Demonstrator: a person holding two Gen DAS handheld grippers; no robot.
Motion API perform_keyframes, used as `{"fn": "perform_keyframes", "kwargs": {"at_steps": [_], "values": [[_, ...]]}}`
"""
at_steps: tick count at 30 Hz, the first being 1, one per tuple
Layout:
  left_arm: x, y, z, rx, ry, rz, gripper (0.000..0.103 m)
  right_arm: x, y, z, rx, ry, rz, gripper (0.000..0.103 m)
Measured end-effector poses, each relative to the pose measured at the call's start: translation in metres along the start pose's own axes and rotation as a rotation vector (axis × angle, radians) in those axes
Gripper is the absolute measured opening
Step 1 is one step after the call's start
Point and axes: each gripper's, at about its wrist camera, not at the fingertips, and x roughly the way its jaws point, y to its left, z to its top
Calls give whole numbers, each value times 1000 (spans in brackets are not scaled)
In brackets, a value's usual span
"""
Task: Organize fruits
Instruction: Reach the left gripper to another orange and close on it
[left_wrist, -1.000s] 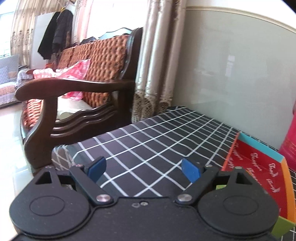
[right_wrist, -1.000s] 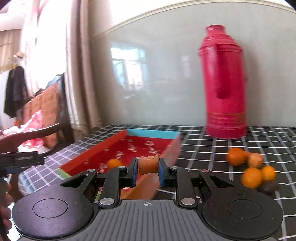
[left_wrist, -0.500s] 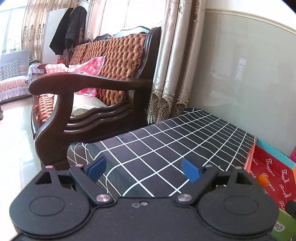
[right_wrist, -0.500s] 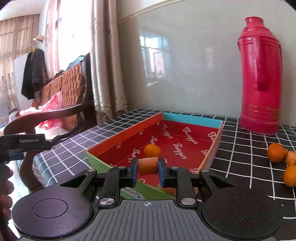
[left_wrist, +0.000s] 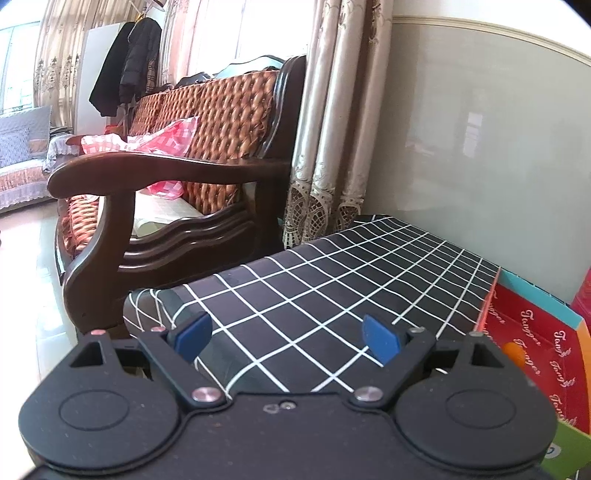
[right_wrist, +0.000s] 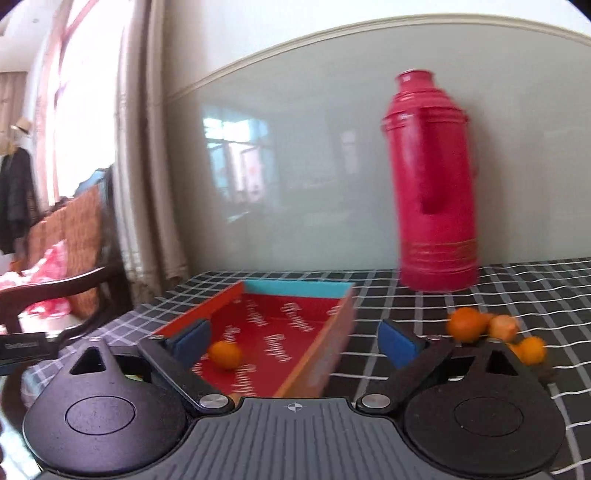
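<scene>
While the right claw (right_wrist: 293, 341) has just been opening, empty, one orange (right_wrist: 225, 354) lies beyond its left finger

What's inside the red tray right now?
One orange fruit lies in the red tray. The tray's near end is hidden behind the right gripper, so anything dropped there cannot be seen.

Glossy plastic flask (right_wrist: 432, 192), checked cloth table cover (left_wrist: 332, 280), polished wooden armchair (left_wrist: 155, 192)

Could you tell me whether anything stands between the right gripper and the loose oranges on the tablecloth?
Nothing visible does. The right gripper is open and empty, and the oranges lie ahead to its right on bare tablecloth. The thermos stands farther back, the tray to the left.
</scene>
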Motion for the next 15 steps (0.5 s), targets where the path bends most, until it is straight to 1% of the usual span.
{"fn": "perform_keyframes", "kwargs": {"at_steps": [6,12,15], "values": [[-9,-21,-1,30,-18,-50,82,-7,-21,2,12,1,-163,103],[-24,-59,-7,88,-47,-159,82,-19,-49,0,11,2,-388,103],[-33,-84,-12,129,-59,-227,82,-28,-66,-1,27,5,-472,103]]}}
